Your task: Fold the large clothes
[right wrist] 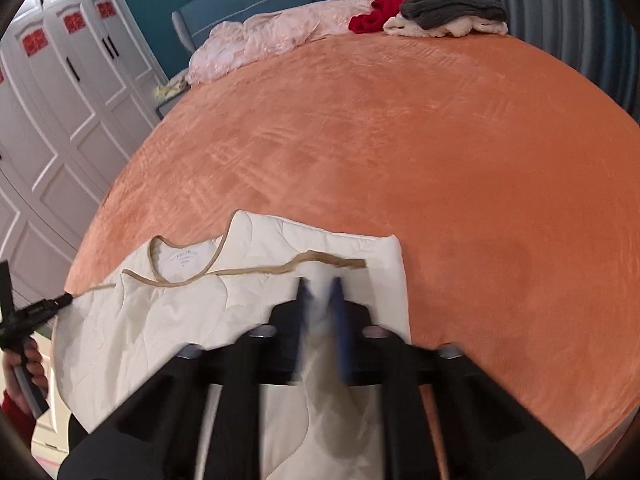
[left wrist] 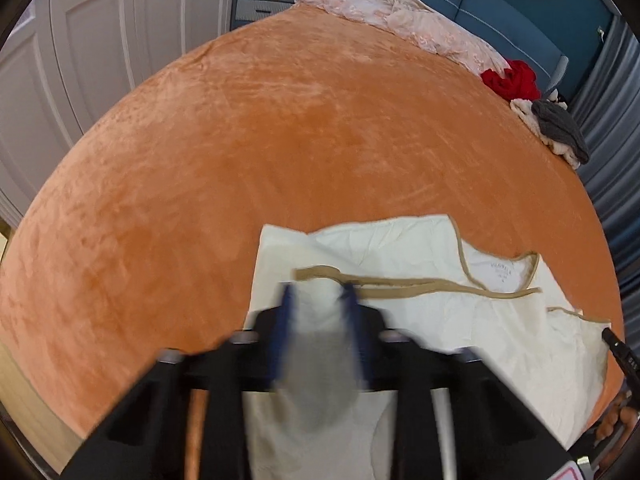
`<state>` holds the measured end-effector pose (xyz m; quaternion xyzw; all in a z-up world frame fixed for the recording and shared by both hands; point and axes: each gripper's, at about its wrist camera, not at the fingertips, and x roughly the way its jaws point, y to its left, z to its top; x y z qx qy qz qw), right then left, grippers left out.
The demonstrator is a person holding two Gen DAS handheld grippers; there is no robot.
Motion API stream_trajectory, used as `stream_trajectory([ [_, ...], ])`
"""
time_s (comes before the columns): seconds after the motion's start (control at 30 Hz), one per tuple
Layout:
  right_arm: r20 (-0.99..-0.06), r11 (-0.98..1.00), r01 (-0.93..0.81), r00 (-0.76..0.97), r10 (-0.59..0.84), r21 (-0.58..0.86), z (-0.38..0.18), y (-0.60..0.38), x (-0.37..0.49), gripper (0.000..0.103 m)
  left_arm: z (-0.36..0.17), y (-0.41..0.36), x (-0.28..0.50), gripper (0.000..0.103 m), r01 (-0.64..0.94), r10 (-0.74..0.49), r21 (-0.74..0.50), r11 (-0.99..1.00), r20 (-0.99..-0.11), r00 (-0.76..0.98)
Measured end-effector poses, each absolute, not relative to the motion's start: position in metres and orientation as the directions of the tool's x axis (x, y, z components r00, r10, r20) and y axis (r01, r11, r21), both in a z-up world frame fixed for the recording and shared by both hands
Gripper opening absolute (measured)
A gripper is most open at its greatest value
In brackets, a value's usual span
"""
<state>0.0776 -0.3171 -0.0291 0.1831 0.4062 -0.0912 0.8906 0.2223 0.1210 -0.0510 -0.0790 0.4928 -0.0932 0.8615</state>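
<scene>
Left claw (left wrist: 318,290) pinches a raised bunch of a cream quilted garment (left wrist: 420,320) between its blue fingers (left wrist: 286,300), which are blurred in the shot. Right claw (right wrist: 320,282) grips the opposite side of the same garment the same way, with pale cloth showing between its pads.

The garment lies at the near edge of a bed covered by an orange plush blanket (left wrist: 320,140). Its neck label faces up and both side panels are turned in over the middle. A loose tan trim strip (left wrist: 400,282) runs across the top layer, just beyond the tips of the 2 claws.

Nothing lies on the wide stretch of blanket beyond the garment. At the head of the bed, against a blue headboard (left wrist: 500,0), a rumpled pink quilt (left wrist: 380,8) is heaped. Beside it sit a red piece of clothing (left wrist: 510,80) and a grey knit (left wrist: 560,124) on top of something white and fluffy.

White wardrobe doors (left wrist: 80,40) stand shut along one side of the bed, and a grey-blue curtain (left wrist: 616,160) hangs on the other. A small nightstand (left wrist: 256,10) by the headboard has its drawer shut and pale items piled on top, too small to identify. A hand (right wrist: 28,360) with a red sleeve holds the left claw's handle at the edge of the right camera's view.
</scene>
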Motion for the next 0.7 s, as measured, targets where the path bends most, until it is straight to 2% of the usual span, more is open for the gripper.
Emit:
stream_trajectory([
  [0.2,-0.688,0.912,0.320,0.723,-0.060,0.256,0.003,-0.325,0.082,0.005,-0.014,0.120,0.225,0.006,0.111,-0.236,-0.212,0.971,-0.770,0.593],
  [0.33,-0.692,0.902,0.352,0.716,-0.087,0.251,0.000,-0.336,0.100,0.005,-0.001,0.111,0.245,0.005,0.099,-0.208,-0.188,0.977,-0.751,0.627],
  [0.5,-0.745,0.889,0.395,0.660,-0.099,0.233,-0.035,-0.343,0.128,0.005,-0.028,0.095,0.279,0.005,0.066,-0.133,-0.118,0.991,-0.791,0.597],
  [0.7,-0.805,0.886,0.420,0.585,-0.099,0.197,-0.082,-0.347,0.151,0.005,-0.088,0.076,0.302,0.005,0.038,-0.010,0.013,0.999,-0.835,0.550],
])
